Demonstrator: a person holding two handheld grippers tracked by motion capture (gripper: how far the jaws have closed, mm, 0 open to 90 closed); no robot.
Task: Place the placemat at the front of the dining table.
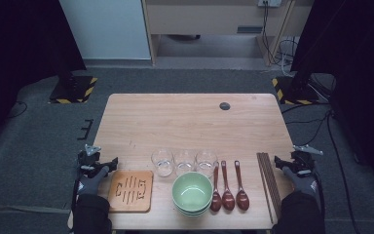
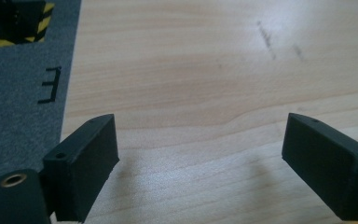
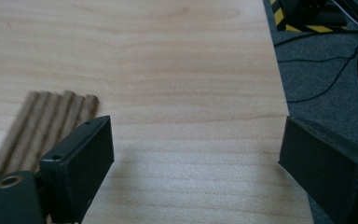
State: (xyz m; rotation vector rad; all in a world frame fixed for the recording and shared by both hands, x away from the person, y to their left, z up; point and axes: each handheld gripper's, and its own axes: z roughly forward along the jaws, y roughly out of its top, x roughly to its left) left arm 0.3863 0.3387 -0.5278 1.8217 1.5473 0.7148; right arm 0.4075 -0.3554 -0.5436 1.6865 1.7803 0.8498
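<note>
- Gloved hands come in at the bottom of the high view, one at each near corner of the wooden table (image 1: 190, 117).
- Left gripper (image 1: 96, 164) sits at the table's left edge, jaws spread wide with bare wood between them in its own view (image 2: 200, 154), grasping nothing.
- Right gripper (image 1: 292, 163) sits at the right edge, jaws likewise parted and empty (image 3: 196, 158).
- Just beside the left gripper lies a wooden trivet (image 1: 131, 190), flat on the table.
- Centre front: stacked green bowls (image 1: 192, 193), with three clear glasses (image 1: 184, 161) in a row right behind them.
- To the right of the bowls, three dark brown spoons (image 1: 228, 187) lie side by side, handles pointing away.
- Chopsticks (image 1: 268, 180) lie bundled just left of the right gripper; their ends show beside its left jaw (image 3: 51, 121).
</note>
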